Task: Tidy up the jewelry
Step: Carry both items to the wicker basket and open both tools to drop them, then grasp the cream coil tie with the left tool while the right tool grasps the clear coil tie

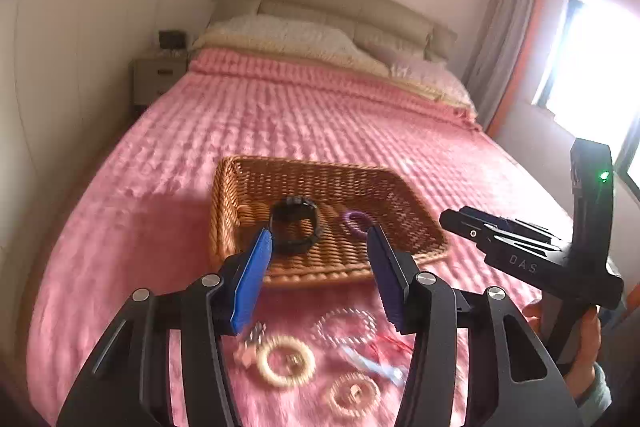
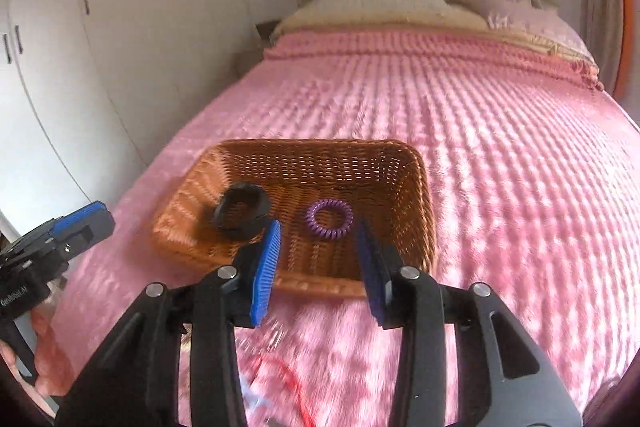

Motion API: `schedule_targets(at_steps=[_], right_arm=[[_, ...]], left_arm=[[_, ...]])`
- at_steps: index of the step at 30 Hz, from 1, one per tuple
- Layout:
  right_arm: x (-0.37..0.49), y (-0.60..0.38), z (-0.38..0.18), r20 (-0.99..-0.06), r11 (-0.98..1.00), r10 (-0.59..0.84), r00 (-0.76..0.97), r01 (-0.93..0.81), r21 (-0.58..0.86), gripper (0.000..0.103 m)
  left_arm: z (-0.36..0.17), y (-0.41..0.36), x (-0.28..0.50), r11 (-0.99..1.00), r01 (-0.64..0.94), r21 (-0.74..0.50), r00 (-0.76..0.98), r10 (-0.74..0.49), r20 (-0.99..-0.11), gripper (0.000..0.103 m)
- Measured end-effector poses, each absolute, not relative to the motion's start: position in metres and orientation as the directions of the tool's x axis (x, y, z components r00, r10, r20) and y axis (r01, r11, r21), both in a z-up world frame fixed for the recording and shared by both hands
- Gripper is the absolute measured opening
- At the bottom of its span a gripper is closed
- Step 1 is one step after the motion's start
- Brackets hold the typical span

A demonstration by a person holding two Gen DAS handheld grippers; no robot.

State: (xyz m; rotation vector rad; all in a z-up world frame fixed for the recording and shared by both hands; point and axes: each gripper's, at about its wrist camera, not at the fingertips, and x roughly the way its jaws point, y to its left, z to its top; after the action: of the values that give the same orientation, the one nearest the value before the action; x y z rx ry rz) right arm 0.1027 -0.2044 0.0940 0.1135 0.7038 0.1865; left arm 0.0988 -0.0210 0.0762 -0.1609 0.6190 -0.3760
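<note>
**Pink bed, wicker basket, both claws spread wide**

Left wrist view: a bed under a pink ribbed blanket [image 1: 320, 115] filling the middle of the frame, pillows [image 1: 288, 35] and a beige padded headboard [image 1: 340, 3] at the top. Nightstand [image 1: 158, 75] at upper left beside white wardrobe doors; bright window [image 1: 592, 67] with grey curtain at right. Wicker basket [image 1: 404, 195] resting on the blanket at centre, holding a black bracelet [image 1: 294, 229] and a purple coil ring [image 1: 356, 223]. Left claw [image 1: 320, 239] wide open, nothing between its blue pads. Below it, loose on the blanket: a cream bead bracelet [image 1: 286, 361], a clear bead bracelet [image 1: 346, 327], another pale one [image 1: 352, 395], all blurred. Right claw [image 1: 460, 221] at the right edge, its opening unclear from here.

Right wrist view: same blanket [image 2: 480, 147] and basket [image 2: 340, 155], wardrobe doors [image 2: 120, 27] at left. Black bracelet [image 2: 242, 211] and purple coil ring [image 2: 330, 219] inside. Right claw [image 2: 320, 231] wide open, empty. Left claw [image 2: 86, 219] at the left edge.
</note>
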Motion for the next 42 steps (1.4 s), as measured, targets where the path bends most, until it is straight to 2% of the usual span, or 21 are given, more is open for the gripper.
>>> schedule_targets(at_steps=[5, 10, 19, 27, 29, 31, 34, 37, 39, 40, 42], right_arm=[[0.048, -0.207, 0.098, -0.585, 0.981, 0.192, 0.788, -0.135, 0.140, 0.036], [0.007, -0.203, 0.075, -0.591, 0.984, 0.177, 0.787, -0.144, 0.103, 0.036], [-0.017, -0.168, 0.022, -0.659, 0.969, 0.245, 0.711, -0.209, 0.135, 0.036], [-0.006, -0.130, -0.006, -0.722, 0.961, 0.274, 0.635, -0.215, 0.175, 0.035], [0.003, -0.128, -0.012, -0.739, 0.962, 0.272, 0.617, -0.197, 0.190, 0.031], [0.012, -0.128, -0.019, -0.754, 0.963, 0.269, 0.599, -0.178, 0.203, 0.030], [0.025, -0.127, -0.026, -0.773, 0.963, 0.270, 0.574, -0.157, 0.220, 0.026], [0.034, -0.124, -0.030, -0.782, 0.967, 0.254, 0.568, -0.143, 0.210, 0.025], [0.038, -0.122, -0.031, -0.789, 0.973, 0.232, 0.570, -0.136, 0.188, 0.014], [0.038, -0.123, -0.031, -0.787, 0.972, 0.234, 0.571, -0.140, 0.187, 0.012], [0.033, -0.123, -0.029, -0.777, 0.972, 0.234, 0.584, -0.150, 0.180, 0.008]], left_arm=[[0.083, -0.012, 0.046, 0.908, 0.318, -0.272, 0.771, -0.415, -0.484, 0.048], [0.063, -0.007, 0.014, 0.903, 0.323, -0.283, 0.765, -0.425, -0.483, 0.048], [0.001, 0.014, 0.013, 0.903, 0.254, -0.348, 0.708, -0.418, -0.569, 0.048], [-0.039, 0.043, 0.062, 0.860, 0.191, -0.472, 0.592, -0.485, -0.643, 0.046], [-0.047, 0.042, 0.077, 0.850, 0.184, -0.494, 0.560, -0.503, -0.658, 0.042], [-0.053, 0.036, 0.091, 0.854, 0.185, -0.486, 0.536, -0.502, -0.679, 0.042], [-0.061, 0.026, 0.107, 0.874, 0.168, -0.456, 0.523, -0.471, -0.711, 0.033], [-0.061, 0.017, 0.117, 0.892, 0.168, -0.420, 0.527, -0.441, -0.726, 0.033], [-0.060, 0.010, 0.119, 0.908, 0.174, -0.381, 0.538, -0.412, -0.735, 0.020], [-0.062, 0.008, 0.120, 0.913, 0.177, -0.367, 0.534, -0.402, -0.744, 0.009], [-0.061, 0.006, 0.117, 0.916, 0.187, -0.356, 0.543, -0.398, -0.739, 0.009]])
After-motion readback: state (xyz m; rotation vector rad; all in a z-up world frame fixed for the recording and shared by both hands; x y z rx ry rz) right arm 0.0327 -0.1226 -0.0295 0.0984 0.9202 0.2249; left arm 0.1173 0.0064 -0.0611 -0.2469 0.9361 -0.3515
